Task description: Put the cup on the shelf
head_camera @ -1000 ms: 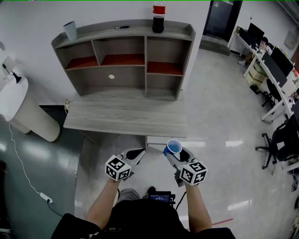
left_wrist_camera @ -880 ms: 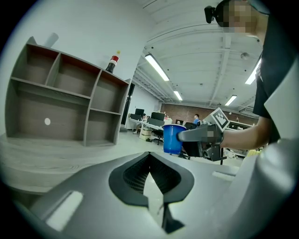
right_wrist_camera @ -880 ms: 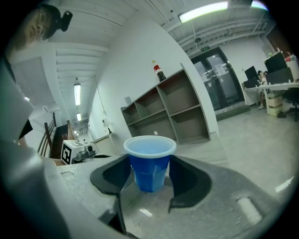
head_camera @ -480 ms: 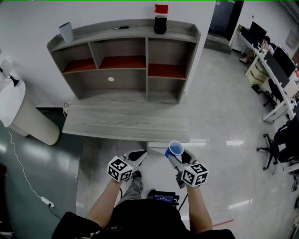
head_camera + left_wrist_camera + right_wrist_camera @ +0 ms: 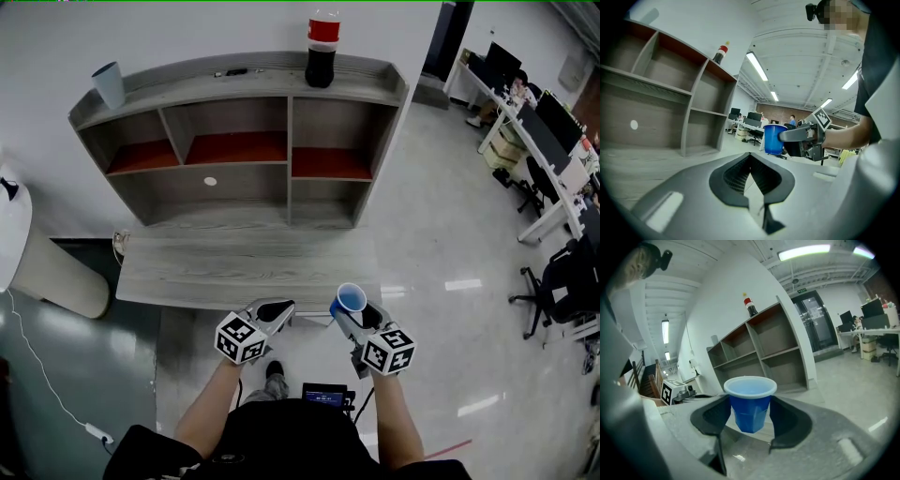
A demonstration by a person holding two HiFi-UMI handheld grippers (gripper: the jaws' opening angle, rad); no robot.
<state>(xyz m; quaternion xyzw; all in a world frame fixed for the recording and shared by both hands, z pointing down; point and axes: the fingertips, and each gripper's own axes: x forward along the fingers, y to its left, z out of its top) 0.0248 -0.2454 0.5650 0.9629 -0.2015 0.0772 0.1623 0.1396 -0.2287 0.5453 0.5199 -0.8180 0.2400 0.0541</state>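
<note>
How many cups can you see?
2. A blue cup is held between the jaws of the right gripper, near the desk's front edge. A grey cup stands on the left end of the shelf top. The compartments show none, though their corners could hide some.

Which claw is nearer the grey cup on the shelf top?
Left. The left claw is down-right of the grey cup in the head view; the right claw, gripping the blue cup, is farther right.

White wall (image 5: 187,28), glossy pale floor (image 5: 441,234), office desks (image 5: 553,187) at right.
</note>
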